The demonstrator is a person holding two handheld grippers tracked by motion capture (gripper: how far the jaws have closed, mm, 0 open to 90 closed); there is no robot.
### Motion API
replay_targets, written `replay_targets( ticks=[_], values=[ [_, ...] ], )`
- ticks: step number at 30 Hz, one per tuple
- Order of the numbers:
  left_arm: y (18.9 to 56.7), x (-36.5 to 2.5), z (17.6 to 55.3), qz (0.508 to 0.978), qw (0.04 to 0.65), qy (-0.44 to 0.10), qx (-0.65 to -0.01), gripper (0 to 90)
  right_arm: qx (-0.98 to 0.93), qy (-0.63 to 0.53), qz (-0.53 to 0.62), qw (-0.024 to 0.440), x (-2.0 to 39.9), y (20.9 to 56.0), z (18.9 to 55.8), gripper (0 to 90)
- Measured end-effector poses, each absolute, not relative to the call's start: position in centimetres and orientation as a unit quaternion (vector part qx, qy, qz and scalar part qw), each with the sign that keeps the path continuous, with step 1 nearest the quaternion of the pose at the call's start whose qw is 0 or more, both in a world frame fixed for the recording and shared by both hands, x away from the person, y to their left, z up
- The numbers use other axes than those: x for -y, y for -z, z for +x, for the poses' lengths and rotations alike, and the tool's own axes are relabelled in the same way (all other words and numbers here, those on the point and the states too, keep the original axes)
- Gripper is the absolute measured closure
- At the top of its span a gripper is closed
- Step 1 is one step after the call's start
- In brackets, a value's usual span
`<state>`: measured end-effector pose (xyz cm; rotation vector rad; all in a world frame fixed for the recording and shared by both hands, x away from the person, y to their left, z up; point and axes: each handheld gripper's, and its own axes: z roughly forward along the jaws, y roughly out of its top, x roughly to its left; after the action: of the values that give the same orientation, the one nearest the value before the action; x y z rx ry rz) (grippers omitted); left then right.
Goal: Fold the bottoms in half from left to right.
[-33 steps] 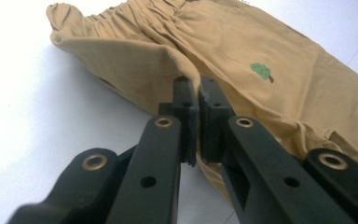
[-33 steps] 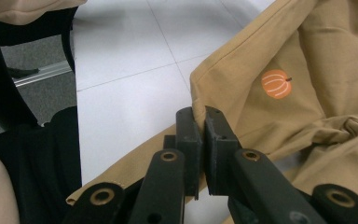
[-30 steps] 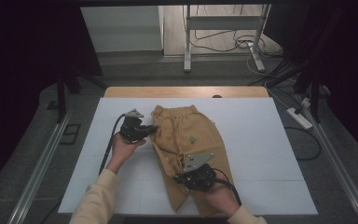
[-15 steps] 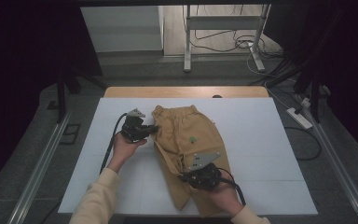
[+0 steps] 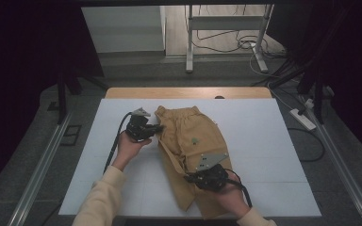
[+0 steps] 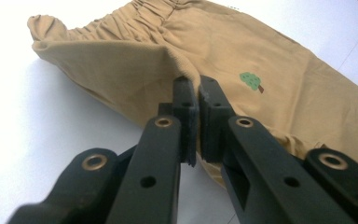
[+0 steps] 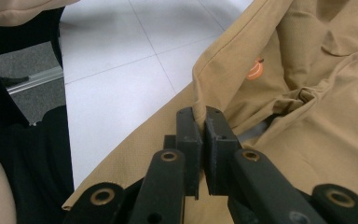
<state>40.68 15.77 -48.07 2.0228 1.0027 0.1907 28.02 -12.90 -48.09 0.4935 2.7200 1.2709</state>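
Tan trousers with small printed pictures lie on the white table top, waistband toward the far side. My left gripper is shut on the trousers' left edge near the waistband; in the left gripper view the fabric rises in a fold between the closed jaws. My right gripper is shut on a leg's edge near the front of the table, and in the right gripper view the cloth is pinched and lifted at the jaw tips.
The table's wooden far edge shows beyond the white top. A metal stand and cables are on the floor behind. A power strip lies right of the table. Rails run along both sides.
My right gripper has moved slightly toward the table's front with the trouser leg, drawing the fabric with it. The left gripper stays put at the waistband edge.
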Motion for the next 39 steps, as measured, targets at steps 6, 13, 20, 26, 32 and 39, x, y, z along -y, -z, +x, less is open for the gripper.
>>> replay_targets(
  ticks=[6, 13, 20, 26, 32, 39],
  values=[
    [47.8, -15.1, 40.9, 0.812, 0.423, -0.076, -0.395, 86.1, -0.892, -0.418, 0.165, 0.052, 13.5, 48.0, 28.0, 85.4],
    [47.8, -14.6, 41.1, 0.814, 0.421, -0.074, -0.393, 86.1, -0.891, -0.416, 0.172, 0.053, 14.1, 48.0, 28.1, 85.4],
    [47.5, -14.3, 41.3, 0.815, 0.421, -0.075, -0.391, 86.0, -0.888, -0.422, 0.173, 0.055, 14.4, 47.7, 28.1, 85.4],
    [47.4, -14.0, 41.5, 0.816, 0.421, -0.074, -0.39, 85.9, -0.885, -0.428, 0.174, 0.054, 14.6, 47.3, 27.9, 85.5],
    [47.3, -13.6, 41.7, 0.817, 0.419, -0.074, -0.388, 85.9, -0.882, -0.433, 0.175, 0.056, 15.0, 47.0, 27.9, 85.4],
    [47.3, -13.1, 42.0, 0.818, 0.42, -0.072, -0.387, 85.9, -0.881, -0.433, 0.182, 0.056, 15.4, 46.9, 28.0, 85.4]
  ],
)
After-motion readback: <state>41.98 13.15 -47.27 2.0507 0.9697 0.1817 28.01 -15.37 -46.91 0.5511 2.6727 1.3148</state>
